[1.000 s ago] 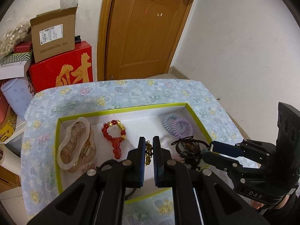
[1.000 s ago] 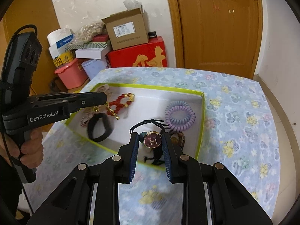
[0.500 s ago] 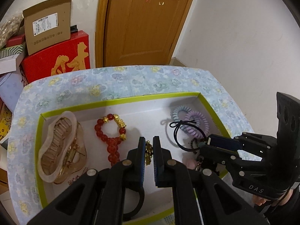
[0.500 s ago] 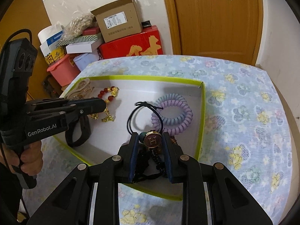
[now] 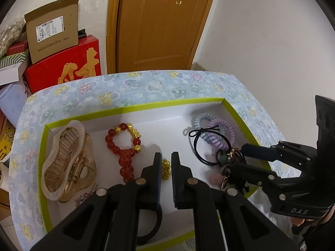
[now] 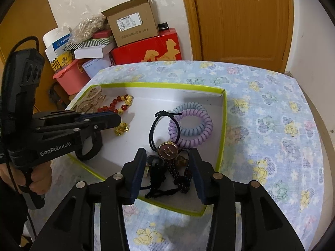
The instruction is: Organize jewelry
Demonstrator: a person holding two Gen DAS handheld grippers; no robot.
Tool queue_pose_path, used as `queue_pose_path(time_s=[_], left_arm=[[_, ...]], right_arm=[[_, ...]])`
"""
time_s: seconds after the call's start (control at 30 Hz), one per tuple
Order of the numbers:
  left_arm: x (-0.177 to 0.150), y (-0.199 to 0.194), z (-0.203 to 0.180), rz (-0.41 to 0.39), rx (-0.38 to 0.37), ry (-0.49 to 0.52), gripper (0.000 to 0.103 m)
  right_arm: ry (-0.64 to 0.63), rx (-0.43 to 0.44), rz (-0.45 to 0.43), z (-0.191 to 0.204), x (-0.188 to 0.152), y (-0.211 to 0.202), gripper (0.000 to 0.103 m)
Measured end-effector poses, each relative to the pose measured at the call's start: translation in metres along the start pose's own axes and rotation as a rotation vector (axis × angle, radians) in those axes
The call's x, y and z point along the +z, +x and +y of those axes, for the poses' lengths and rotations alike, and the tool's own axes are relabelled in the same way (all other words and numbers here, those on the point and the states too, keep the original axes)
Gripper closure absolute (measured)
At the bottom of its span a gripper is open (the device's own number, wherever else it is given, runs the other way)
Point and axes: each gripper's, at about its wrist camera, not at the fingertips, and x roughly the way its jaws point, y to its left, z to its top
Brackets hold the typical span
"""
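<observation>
- Right now my left tongs (image 5: 166, 163) sit pressed nearly together, pinching a small gold bead chain (image 5: 166, 168) low over the white floor of the shallow box with the lime-green rim (image 5: 134, 107).
- My right tongs (image 6: 167, 167) have just been opening — the pads stand apart on either side of the dark hair tie with the round brown "H" button (image 6: 168, 151), and neither pad presses on it.
- That hair tie lies in the near right corner of the box, its thin black elastic loop (image 6: 156, 129) overlapping the coils beside it, with a tangle of dark beads and black cord (image 6: 178, 177) under the button.
- Just beyond it, a lilac spiral hair coil (image 6: 194, 135) and a pale blue spiral hair coil (image 6: 189, 109) overlap against the right wall.
- Mid-box, a bracelet of red round beads with gold charms (image 5: 123, 144) lies flat, just left of my left tongs.
- At the left end, a large translucent beige hair claw clip (image 5: 67, 161) rests on its side against the wall.
- Under my left tongs a black band (image 5: 151, 226) shows only in part.
- The box sits on a table covered with a pale blue flower-print cloth (image 6: 272, 125).
- Behind the table — a red carton with gold figures (image 5: 65, 69) carrying an open brown cardboard box (image 5: 54, 33), next to a wooden door (image 5: 163, 21).
</observation>
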Motion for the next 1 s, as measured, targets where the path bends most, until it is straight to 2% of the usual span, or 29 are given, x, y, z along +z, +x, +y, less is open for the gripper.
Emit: queue_pose_path(time_s=[0.27,0.53,0.63,0.83,1.0], left_arm=[[-0.008,-0.018,-0.004,-0.021,0.027,-0.003,0.089],[-0.027,-0.059,-0.014,-0.062,0.074,-0.009,0.086],[-0.039,-0.077,-0.018,-0.079,0.093,-0.007,0.081],[-0.073,-0.107,-0.033,-0.089,0.164,0.011,0.080],[-0.103,-0.126,-0.044,-0.082,0.188,0.014,0.080]], right_arm=[[0.015,-0.007,-0.025,0.003,-0.010,-0.024,0.059],[0.023,-0.022,-0.046,0.016,-0.029,-0.055,0.059],[0.011,-0.024,-0.049,0.024,-0.039,-0.066,0.059],[-0.012,-0.043,-0.066,0.047,-0.064,-0.093,0.059],[-0.017,-0.061,-0.063,0.060,-0.085,-0.108,0.059]])
